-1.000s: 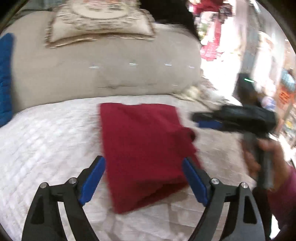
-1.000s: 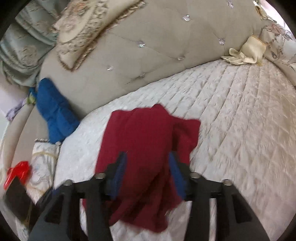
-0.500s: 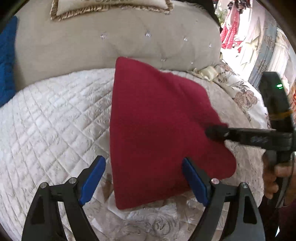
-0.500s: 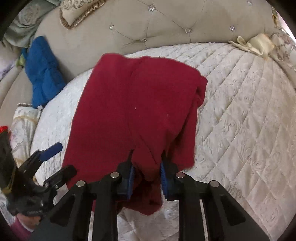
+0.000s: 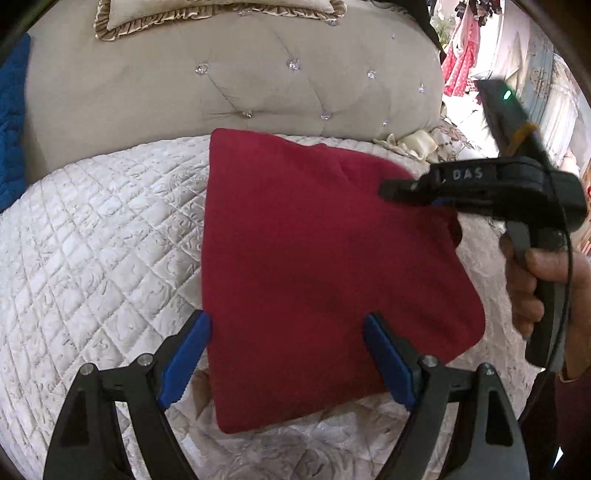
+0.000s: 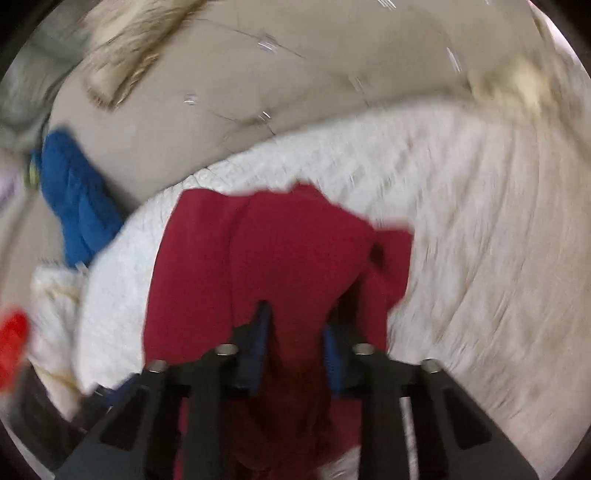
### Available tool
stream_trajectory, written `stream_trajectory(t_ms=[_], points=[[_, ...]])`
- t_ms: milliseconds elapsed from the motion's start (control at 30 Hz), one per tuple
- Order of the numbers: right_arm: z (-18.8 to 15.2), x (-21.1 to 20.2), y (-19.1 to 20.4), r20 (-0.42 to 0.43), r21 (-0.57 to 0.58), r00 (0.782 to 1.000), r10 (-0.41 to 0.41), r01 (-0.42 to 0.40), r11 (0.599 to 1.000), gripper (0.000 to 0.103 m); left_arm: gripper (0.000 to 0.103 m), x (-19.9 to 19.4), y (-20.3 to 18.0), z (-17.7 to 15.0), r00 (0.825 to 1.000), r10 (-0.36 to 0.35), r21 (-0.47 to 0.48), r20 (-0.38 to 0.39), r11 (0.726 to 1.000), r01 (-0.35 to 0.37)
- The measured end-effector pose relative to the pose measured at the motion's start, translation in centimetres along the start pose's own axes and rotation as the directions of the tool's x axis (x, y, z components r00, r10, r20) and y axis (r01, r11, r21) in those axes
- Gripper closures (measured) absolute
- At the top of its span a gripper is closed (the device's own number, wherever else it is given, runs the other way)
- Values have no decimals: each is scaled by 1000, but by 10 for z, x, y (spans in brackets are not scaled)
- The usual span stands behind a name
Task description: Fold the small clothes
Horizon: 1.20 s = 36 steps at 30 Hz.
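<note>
Dark red knitted garment [image 5: 325, 266] spread flat on the cream quilted bedspread [image 5: 96, 236] of the bed, far edge near the beige button-tufted headboard [image 5: 236, 92]. Left claw [image 5: 286, 354] spread wide, blue pads [image 5: 186, 360] straddling the near part of the cloth without pressing on it, left pad at the cloth's left edge. Right claw [image 6: 295, 347] pinching a raised fold of the same red garment [image 6: 280, 251] between its blue pads, pressed tight together on the fabric, jaws having just closed on it. In the left wrist view, right claw [image 5: 388, 192] reaching in from the right, tip on the cloth's right side, black handle gripped by a hand [image 5: 532, 284]. Right wrist view heavily blurred. Blue knitted cloth [image 6: 74, 206] lying against the headboard at the left, well apart from the red piece. Frilled beige cushion [image 5: 218, 14] on top of the headboard. Small cream cloth [image 5: 410, 142] bunched at the bedspread's far right edge.
</note>
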State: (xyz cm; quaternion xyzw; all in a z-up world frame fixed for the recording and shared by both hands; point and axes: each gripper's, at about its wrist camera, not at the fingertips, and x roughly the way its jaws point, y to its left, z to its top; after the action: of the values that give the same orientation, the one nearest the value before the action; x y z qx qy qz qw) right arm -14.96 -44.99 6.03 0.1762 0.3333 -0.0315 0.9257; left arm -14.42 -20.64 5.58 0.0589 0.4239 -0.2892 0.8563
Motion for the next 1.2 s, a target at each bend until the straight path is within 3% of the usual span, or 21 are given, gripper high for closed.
stream_trajectory(t_ms=[67,133,233,300,367,500,600,700,733,867,933,1033,1067,1100,1133,1200], points=[[3,-8,7,51,-70,997,-60,63,996,103,15,3,-5,0,1000,-7,12,0,1000,7],[4,2,-5,49,-70,992,-114,117,991,103,15,5,-9,-1,1000,5,26,1,1000,-5],[-1,10,-14,44,-40,995,-86,88,995,103,15,6,-12,-3,1000,29,37,3,999,-29],[-3,-2,-9,56,-47,994,-92,95,994,92,15,5,-10,-3,1000,29,27,-4,999,-29],[-7,-24,-2,75,-41,992,-105,108,993,91,15,4,-9,-3,1000,30,19,-4,999,-30],[-28,-61,25,73,-105,997,-3,10,994,90,15,1,-11,-3,999,42,31,-2,999,-41],[-50,-61,38,21,-153,999,33,-29,988,88,15,-7,-11,-4,999,46,30,1,998,-46],[-71,-38,32,-24,-178,990,-142,135,975,88,15,-23,-6,-7,999,49,19,14,999,-49],[-80,-29,21,-70,-148,987,-146,134,980,88,15,-29,-4,-7,998,52,19,20,998,-52],[-84,-57,3,-12,-5,1000,-13,13,1000,88,15,-48,1,-4,996,76,24,49,997,-77],[-82,-73,5,51,6,999,19,-19,1000,84,15,-52,2,-3,995,81,18,58,996,-82],[-82,-65,14,37,-7,999,28,-28,1000,76,15,-49,4,0,994,87,2,59,996,-87],[-84,-56,19,9,-15,999,31,-31,999,76,15,-47,5,1,995,87,-2,56,996,-87],[-87,-46,23,-35,-34,998,45,-46,998,85,15,-42,6,2,995,88,-9,49,996,-88],[-91,-36,28,-68,-70,997,34,-39,997,103,15,-39,8,3,995,90,-14,43,996,-90],[-99,-38,32,-27,-122,999,-44,41,992,103,15,-32,11,5,995,91,-29,38,995,-90]])
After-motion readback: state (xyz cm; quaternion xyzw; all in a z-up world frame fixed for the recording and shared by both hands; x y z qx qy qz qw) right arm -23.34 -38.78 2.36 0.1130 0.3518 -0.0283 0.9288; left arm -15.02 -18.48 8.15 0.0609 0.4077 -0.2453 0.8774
